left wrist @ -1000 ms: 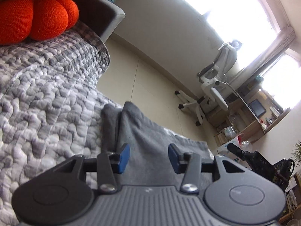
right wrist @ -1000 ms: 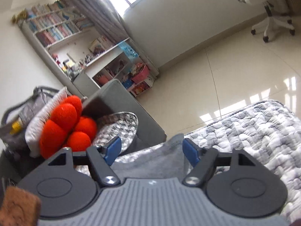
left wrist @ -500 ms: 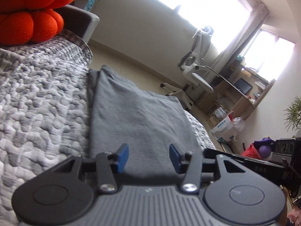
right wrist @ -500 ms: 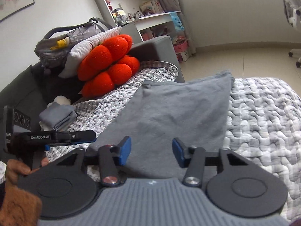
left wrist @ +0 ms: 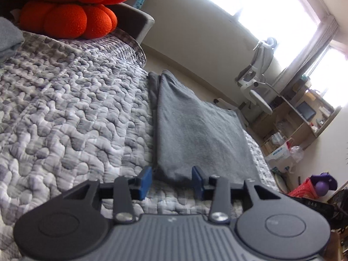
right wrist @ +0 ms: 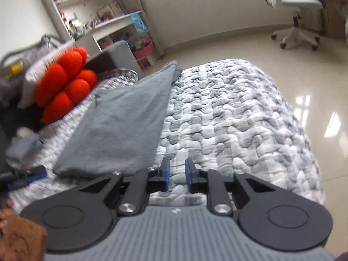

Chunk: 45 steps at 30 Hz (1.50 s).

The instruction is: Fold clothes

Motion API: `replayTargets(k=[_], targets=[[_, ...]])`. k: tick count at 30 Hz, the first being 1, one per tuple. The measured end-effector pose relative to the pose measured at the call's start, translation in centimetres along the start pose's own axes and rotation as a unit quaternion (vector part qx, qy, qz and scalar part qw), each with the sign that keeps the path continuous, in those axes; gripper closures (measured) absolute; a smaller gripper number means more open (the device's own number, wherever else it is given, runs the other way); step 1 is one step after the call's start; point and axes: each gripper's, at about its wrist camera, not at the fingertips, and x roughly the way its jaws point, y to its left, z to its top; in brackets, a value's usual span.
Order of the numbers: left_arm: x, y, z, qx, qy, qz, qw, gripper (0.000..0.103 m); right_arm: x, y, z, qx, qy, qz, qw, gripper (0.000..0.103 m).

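A grey garment [left wrist: 195, 130], folded into a long strip, lies flat on the grey-and-white quilt [left wrist: 76, 119]. My left gripper [left wrist: 171, 179] hovers at the strip's near end. It is open, and the near left corner of the cloth sits just ahead of and between the blue pads [left wrist: 145, 181], which do not press on it. In the right wrist view the garment [right wrist: 121, 126] lies to the left of my right gripper [right wrist: 178, 175]. Its jaws are closing, with only quilt [right wrist: 228, 119] behind the narrow gap. The left gripper's tip [right wrist: 28, 177] shows at the left edge.
An orange knotted cushion [left wrist: 69, 15] and a small pile of folded grey cloth [right wrist: 21, 148] sit at the head end. The quilt drops off to tiled floor [right wrist: 315, 76] on the right. A white office chair [right wrist: 295, 21] and bookshelves [right wrist: 97, 10] stand beyond.
Both grippers drew back along the garment from its far end to its near end. The right gripper ended up beside the cloth over the quilt, and its jaws narrowed.
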Motion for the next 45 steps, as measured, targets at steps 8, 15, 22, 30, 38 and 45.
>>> replayTargets(k=[8, 15, 22, 30, 38, 45], targets=[[2.2, -0.3, -0.7, -0.021, 0.028, 0.015, 0.9993, 0.050, 1.6, 1.3, -0.3, 0.051, 0.024, 0.040, 0.998, 0.063], [2.1, 0.9, -0.2, -0.055, 0.019, 0.015, 0.9982, 0.050, 2.5, 1.4, -0.5, 0.058, 0.012, 0.022, 0.998, 0.063], [3.6, -0.5, -0.4, -0.054, 0.026, 0.011, 0.9981, 0.049, 3.1, 1.7, -1.0, 0.054, -0.008, 0.016, 0.998, 0.064], [4.9, -0.1, -0.2, -0.055, 0.038, 0.028, 0.9974, 0.093, 3.6, 2.7, -1.5, 0.022, -0.021, -0.029, 0.999, 0.090], [3.0, 0.5, -0.7, -0.069, 0.019, 0.013, 0.9974, 0.096, 2.3, 3.3, -1.5, 0.018, -0.036, -0.019, 0.999, 0.096], [0.9, 0.6, -2.1, -0.054, 0.027, 0.013, 0.9981, 0.099, 0.8, 4.3, -2.5, -0.009, -0.026, -0.013, 1.000, 0.096]])
